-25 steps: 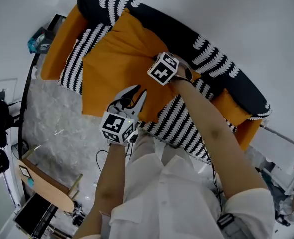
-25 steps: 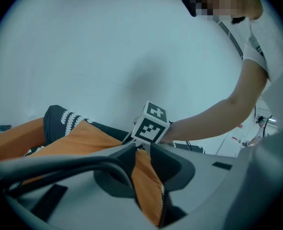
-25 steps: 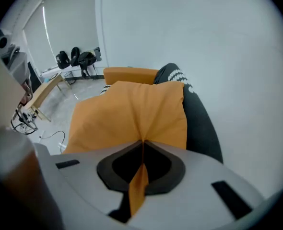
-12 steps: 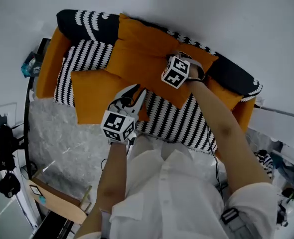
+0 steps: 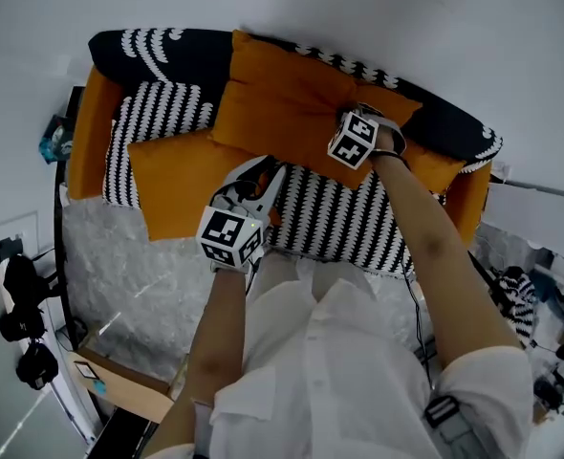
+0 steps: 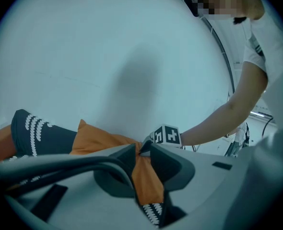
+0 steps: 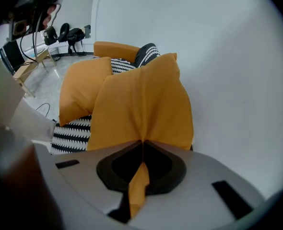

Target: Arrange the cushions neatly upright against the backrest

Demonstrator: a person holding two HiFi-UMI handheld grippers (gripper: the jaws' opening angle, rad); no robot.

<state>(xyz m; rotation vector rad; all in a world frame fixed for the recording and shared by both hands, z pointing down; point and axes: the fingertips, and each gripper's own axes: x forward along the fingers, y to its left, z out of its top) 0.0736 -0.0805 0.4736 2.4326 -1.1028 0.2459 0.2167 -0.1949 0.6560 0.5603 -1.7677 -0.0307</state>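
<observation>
Clamped by its fabric in the left tool [image 6: 141, 150] and the right tool [image 7: 142, 143], the orange cushion [image 5: 282, 103] is now lifted against the backrest [image 5: 186, 51], nearly placed.

**Orange cloth pinched in the left gripper [image 6: 141, 150]**

Its jaws close on a fold of orange cloth [image 6: 145, 176], with the striped seat [image 6: 153, 212] showing below. Beyond, an orange cushion [image 6: 100, 139] leans on the dark, white-patterned backrest [image 6: 36, 131]. A marker cube [image 6: 166, 135] on a bare arm [image 6: 218, 119] sits at its right end.
</observation>
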